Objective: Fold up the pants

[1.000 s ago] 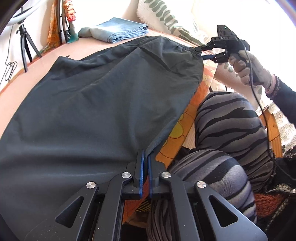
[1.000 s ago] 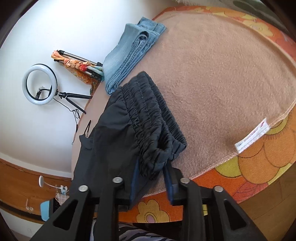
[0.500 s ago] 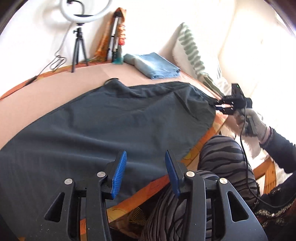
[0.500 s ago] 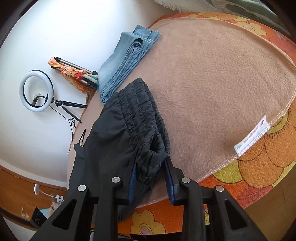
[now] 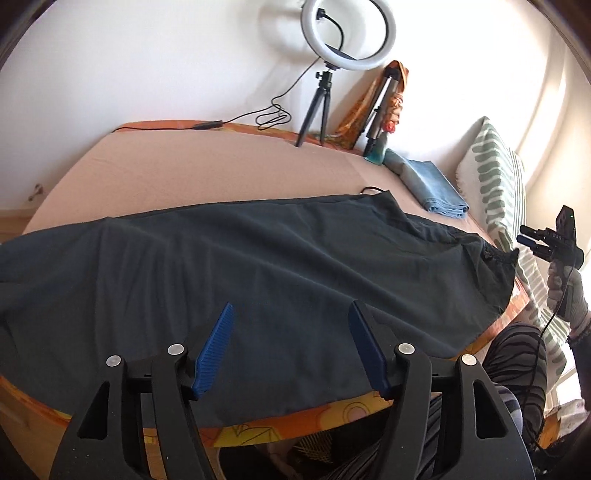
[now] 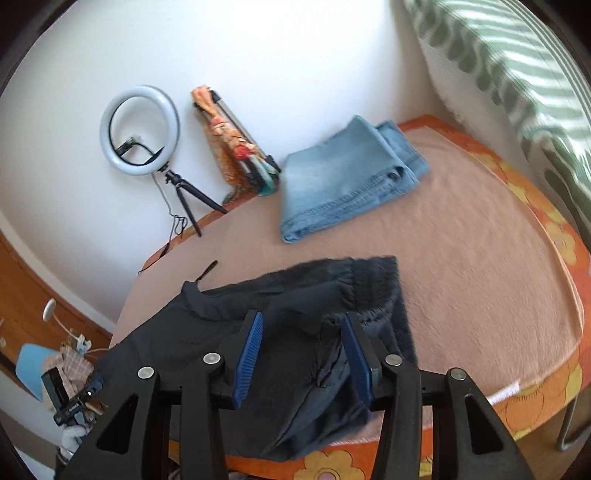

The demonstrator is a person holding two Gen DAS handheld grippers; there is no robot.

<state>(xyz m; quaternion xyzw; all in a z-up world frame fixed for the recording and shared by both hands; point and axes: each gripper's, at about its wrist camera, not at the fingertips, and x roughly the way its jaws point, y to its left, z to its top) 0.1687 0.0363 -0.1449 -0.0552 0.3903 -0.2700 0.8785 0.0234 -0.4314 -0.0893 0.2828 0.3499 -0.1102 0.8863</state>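
- Broadly, a bed (image 5: 207,166) with a tan blanket and an orange flowered border fills the middle of both views.
- The dark pants (image 5: 258,273) lie spread flat along the near edge of the bed, running from the left edge of the left wrist view to the gathered waistband (image 6: 373,280), which sits at lower centre of the right wrist view.
- A green-striped pillow (image 5: 495,177) leans at the right side of the left wrist view.
- Folded jeans (image 6: 343,173) rest on the blanket above the pants, well apart from them.
- A ring light (image 5: 349,35) on a small tripod stands at the top, by the wall.
- The left gripper (image 5: 291,347) hovers over the pants at bottom centre, jaws opening, blue pads clear of the cloth.
- The right gripper (image 6: 303,354), bottom centre of its own view, hangs above the waistband, jaws opening, gripping nothing.
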